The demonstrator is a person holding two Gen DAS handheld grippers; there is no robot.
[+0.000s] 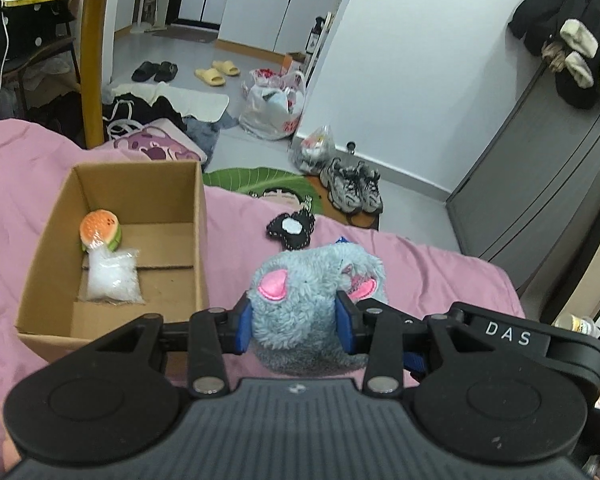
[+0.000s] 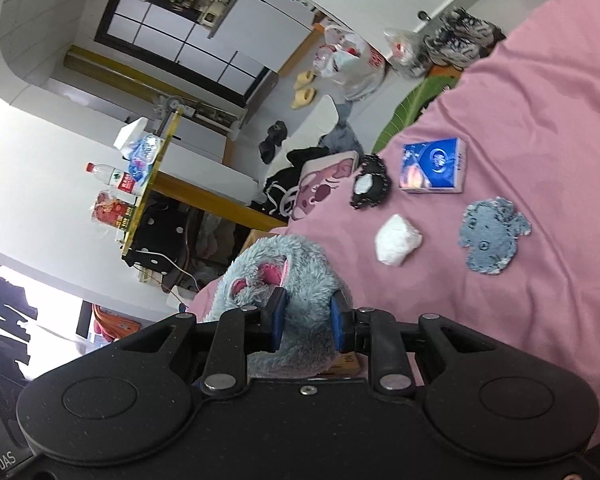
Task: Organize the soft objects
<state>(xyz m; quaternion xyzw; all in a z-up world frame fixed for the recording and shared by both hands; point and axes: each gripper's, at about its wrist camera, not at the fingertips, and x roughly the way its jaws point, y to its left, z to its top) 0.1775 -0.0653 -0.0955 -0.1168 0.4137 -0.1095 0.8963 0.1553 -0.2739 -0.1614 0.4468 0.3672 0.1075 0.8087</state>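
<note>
A fluffy grey-blue plush toy [image 1: 300,280] with pink ears is pinched by both grippers at once, lifted above the pink bedspread [image 1: 420,276]. My left gripper [image 1: 294,316] is shut on it. My right gripper [image 2: 307,318] is shut on the same plush toy [image 2: 292,272]. An open cardboard box [image 1: 172,196] to the left holds a burger squishy [image 1: 100,230] and a bag of white beads [image 1: 112,276]. On the bedspread [image 2: 540,120] lie a black patch [image 2: 370,186], a white soft ball [image 2: 398,240], a blue fuzzy patch [image 2: 494,240] and a blue tissue pack [image 2: 434,166].
The same black patch [image 1: 290,230] lies beyond the plush near the bed's edge. On the floor past the bed are sneakers [image 1: 352,186], plastic bags [image 1: 274,106], slippers [image 1: 216,72] and a yellow-legged table [image 1: 92,72]. A grey cabinet [image 1: 540,184] stands right.
</note>
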